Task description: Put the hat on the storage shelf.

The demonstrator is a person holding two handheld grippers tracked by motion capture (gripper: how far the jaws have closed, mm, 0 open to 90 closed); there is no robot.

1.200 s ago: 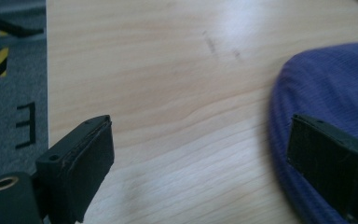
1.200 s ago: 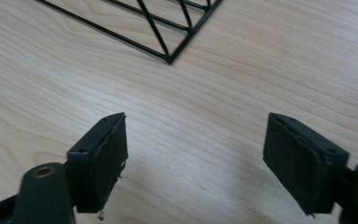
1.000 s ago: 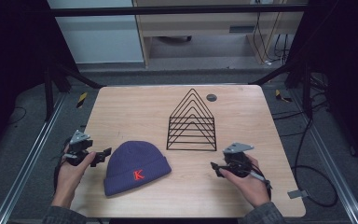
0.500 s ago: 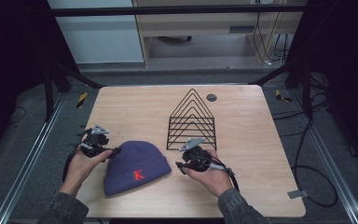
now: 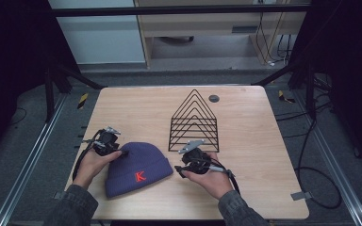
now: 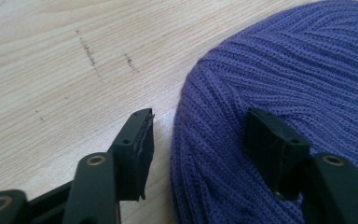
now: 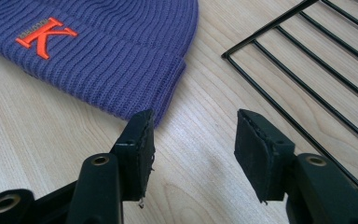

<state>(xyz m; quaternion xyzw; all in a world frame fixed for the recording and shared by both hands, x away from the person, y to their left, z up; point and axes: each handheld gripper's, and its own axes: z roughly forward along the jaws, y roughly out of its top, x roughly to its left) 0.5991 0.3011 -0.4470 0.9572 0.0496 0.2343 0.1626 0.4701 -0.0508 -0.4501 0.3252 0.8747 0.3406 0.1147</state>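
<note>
Bare table [image 5: 132,110] lies behind the beanie [image 5: 136,162]; wire rack [image 5: 194,122] probably blocks the right.

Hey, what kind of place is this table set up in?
Probably a lab or workshop recording station, not a home: the wooden table stands inside a dark metal frame, loose cables run across the grey floor, and hand-held grippers work over a beanie.

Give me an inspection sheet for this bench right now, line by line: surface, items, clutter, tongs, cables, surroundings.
Surface: wooden table, faint scuff marks.
Job's things: purple beanie with orange K, lying flat; black wire rack behind it.
Clutter: small dark disc near the far edge.
Tongs: left tongs open, straddling the beanie's crown edge; right tongs open, at the cuff corner.
Cables: black cable on the floor at the right.
Surroundings: dark frame, cabinet behind.
</note>
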